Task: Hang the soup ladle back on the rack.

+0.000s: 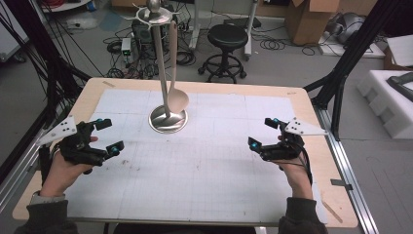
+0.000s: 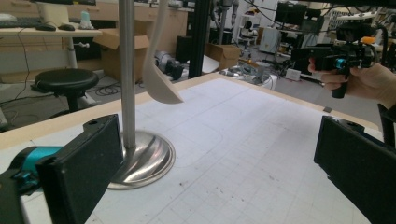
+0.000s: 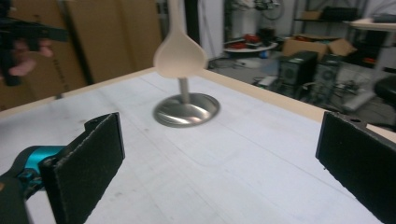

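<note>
spoon (image 1: 176, 97): pale, hangs from the metal stand (image 1: 168, 119) at the far middle of the worktop (image 1: 195, 165)
handling: likely light, stiff, smooth; take the handle below the hook
containers: none seen
left gripper (image 1: 108, 135): jaws wide apart, empty
right gripper (image 1: 262, 132): jaws wide apart, empty

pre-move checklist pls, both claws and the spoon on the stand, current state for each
1. Left claw open, nothing between its jaws: ok.
2. Right claw open, nothing between its jaws: ok.
3. Spoon hangs from the top of the stand, bowl down, above the round base: ok.
4. Stand upright on the table, base flat: ok.
5. Mat between both claws and the stand free of objects: ok.
6. How the spoon is hooked at the top ring: cannot tell, too small in the high view.
</note>
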`<state>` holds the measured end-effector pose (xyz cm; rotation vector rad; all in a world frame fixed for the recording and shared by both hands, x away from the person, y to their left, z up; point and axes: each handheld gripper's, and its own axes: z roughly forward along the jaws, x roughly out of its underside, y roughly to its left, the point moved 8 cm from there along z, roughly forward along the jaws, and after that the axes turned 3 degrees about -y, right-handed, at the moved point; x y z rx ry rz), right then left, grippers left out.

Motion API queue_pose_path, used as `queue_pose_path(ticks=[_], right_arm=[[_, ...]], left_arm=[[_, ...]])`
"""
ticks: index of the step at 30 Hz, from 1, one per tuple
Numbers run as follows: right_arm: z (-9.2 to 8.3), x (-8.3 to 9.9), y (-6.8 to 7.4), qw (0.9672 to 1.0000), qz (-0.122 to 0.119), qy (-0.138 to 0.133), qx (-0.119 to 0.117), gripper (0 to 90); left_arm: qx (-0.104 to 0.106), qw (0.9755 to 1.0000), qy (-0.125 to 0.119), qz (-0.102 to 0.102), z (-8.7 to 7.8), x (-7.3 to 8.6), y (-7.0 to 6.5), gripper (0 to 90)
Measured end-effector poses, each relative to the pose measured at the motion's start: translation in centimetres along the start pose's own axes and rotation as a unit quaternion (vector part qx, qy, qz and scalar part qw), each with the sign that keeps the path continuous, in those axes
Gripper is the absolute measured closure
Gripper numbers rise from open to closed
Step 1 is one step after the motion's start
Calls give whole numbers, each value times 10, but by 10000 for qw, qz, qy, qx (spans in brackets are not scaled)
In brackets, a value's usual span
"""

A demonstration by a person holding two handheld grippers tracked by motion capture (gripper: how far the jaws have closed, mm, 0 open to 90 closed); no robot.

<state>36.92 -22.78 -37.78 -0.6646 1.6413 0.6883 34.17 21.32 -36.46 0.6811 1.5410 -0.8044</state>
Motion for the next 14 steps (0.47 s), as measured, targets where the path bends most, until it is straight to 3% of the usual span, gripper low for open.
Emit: queue_pose_path(ticks=[3,9,14], right_arm=[[-7,6,-7,9999,46,59,140,1],[-26,8,-13,9995,180,-131,239,1],[-25,10,-9,9996,178,-131,185,1]], left_arm=[[13,10000,55,10,2,2,-1,18],[-40,10000,64,27,2,3,1,18],[-87,9999,82,-1,3,5,2,18]])
